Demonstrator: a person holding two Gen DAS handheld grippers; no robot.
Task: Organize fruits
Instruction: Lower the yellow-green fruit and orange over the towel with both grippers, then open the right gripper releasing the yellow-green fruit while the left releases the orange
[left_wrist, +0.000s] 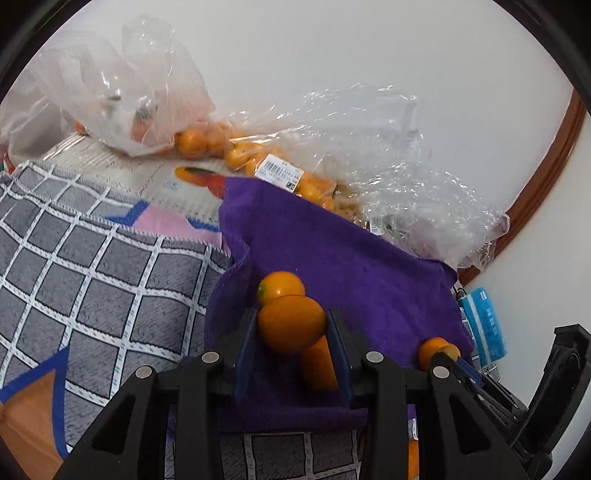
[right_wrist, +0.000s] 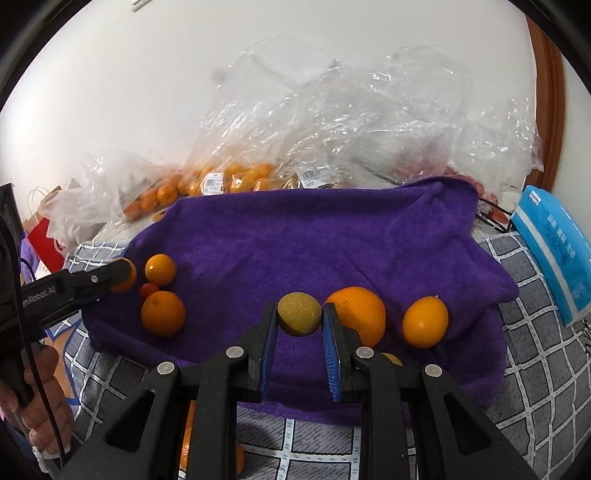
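My left gripper (left_wrist: 291, 325) is shut on an orange fruit (left_wrist: 291, 323) over the purple towel (left_wrist: 332, 251); another orange (left_wrist: 280, 286) lies just beyond it. In the right wrist view my left gripper (right_wrist: 122, 275) holds that orange (right_wrist: 127, 277) at the towel's left side, next to two oranges (right_wrist: 160, 269) (right_wrist: 162, 313) and a small red fruit (right_wrist: 148, 290). My right gripper (right_wrist: 299, 314) is shut on a brownish-green round fruit (right_wrist: 299, 314) above the towel (right_wrist: 314, 236). A large orange (right_wrist: 360, 312) and a smaller one (right_wrist: 424, 321) lie to its right.
Clear plastic bags with several small oranges (right_wrist: 229, 181) lie behind the towel against the white wall. A grey checked cloth (left_wrist: 92, 266) covers the surface. A blue tissue pack (right_wrist: 550, 243) lies at the right. A red paper bag (right_wrist: 46, 240) stands at the left.
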